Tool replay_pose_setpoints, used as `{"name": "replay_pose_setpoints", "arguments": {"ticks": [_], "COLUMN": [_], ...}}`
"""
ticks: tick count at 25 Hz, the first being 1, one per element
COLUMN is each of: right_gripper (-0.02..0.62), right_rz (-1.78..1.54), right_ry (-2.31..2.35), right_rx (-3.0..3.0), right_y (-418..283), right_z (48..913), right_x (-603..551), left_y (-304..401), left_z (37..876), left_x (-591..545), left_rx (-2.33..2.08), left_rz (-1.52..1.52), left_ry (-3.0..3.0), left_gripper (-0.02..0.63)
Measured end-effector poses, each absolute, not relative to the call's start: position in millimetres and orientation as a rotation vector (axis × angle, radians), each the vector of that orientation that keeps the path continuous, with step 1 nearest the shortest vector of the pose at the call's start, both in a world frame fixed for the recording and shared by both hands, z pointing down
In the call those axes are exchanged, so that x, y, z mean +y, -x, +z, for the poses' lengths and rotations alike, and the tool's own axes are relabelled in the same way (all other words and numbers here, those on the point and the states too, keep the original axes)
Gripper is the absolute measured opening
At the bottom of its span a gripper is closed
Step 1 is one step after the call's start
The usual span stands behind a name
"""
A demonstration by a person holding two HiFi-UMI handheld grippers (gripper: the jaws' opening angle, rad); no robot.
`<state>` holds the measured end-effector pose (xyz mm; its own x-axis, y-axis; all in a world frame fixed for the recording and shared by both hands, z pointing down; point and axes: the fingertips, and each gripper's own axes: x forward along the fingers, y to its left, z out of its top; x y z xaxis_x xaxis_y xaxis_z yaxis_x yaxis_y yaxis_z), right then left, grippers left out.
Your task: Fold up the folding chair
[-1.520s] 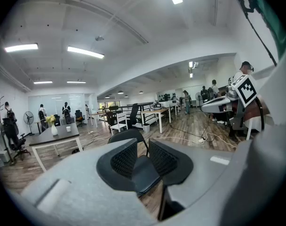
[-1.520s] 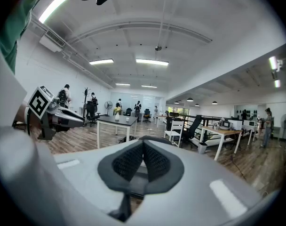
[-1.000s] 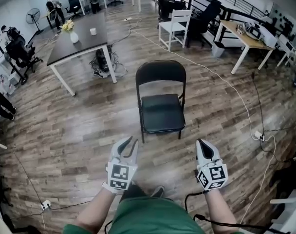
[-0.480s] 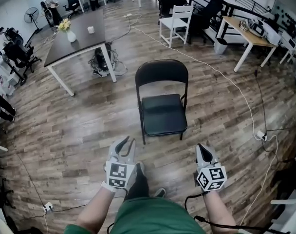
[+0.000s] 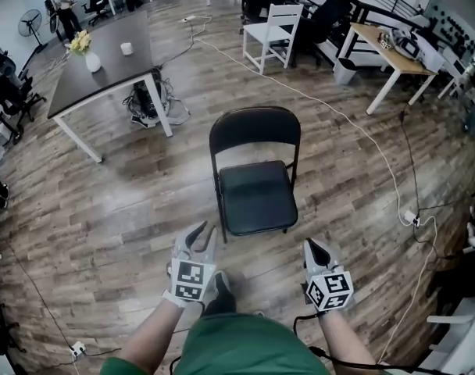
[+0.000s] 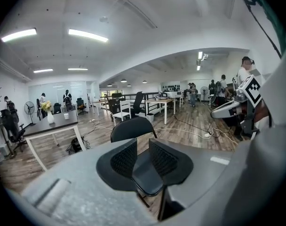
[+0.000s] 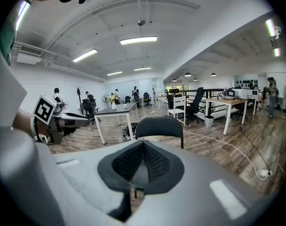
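Observation:
A black folding chair [image 5: 255, 182] stands unfolded on the wood floor, its seat facing me and its rounded backrest [image 5: 255, 133] on the far side. My left gripper [image 5: 200, 237] hovers just short of the seat's front left corner, shut and empty, with only a narrow slit between its pads. My right gripper [image 5: 312, 248] hangs near the seat's front right corner, shut and holding nothing. Neither touches the chair. The left gripper view shows the chair [image 6: 132, 128] behind the left gripper [image 6: 143, 147]. In the right gripper view the chair [image 7: 159, 126] rises above the right gripper [image 7: 143, 145].
A dark table [image 5: 105, 69] with white legs stands at the back left, a white chair [image 5: 273, 33] and a wooden desk [image 5: 386, 53] behind. A white cable [image 5: 362, 131] runs along the floor right of the chair to a power strip [image 5: 413, 219]. My shoe [image 5: 220, 287] is below the left gripper.
I have stepped closer to the chair, which now looms larger. Both grippers moved forward and sank, staying shut, and a foot has come forward under the left gripper.

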<state>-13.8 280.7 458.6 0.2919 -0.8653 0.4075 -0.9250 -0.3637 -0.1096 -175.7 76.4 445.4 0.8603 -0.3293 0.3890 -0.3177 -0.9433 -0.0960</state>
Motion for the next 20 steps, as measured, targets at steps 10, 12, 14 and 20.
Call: {"name": "replay_pose_setpoints", "arguments": {"ticks": [10,12,14,20], "right_gripper": [0.003,0.003,0.003,0.003], "right_rz": [0.608,0.589,0.562,0.531], "right_ry": [-2.423,-2.408,-2.379,-2.306], "right_rx": [-1.596,-1.596,-1.606,-1.683], "right_y": [-19,-31,-45,-95], "right_z": [464,461,459,469], "right_x": [215,206,196,164], "left_y": [152,149,149,144], "left_z": [484,492,502,544], "left_x": [32,28,24,19], "left_rx": [0.360,0.365,0.383,0.477], "left_rz": [-0.735,-0.758,-0.789,-0.969], "left_ry": [3.044,3.068,3.099,3.206], "left_gripper": [0.086,0.087,0.094,0.154]}}
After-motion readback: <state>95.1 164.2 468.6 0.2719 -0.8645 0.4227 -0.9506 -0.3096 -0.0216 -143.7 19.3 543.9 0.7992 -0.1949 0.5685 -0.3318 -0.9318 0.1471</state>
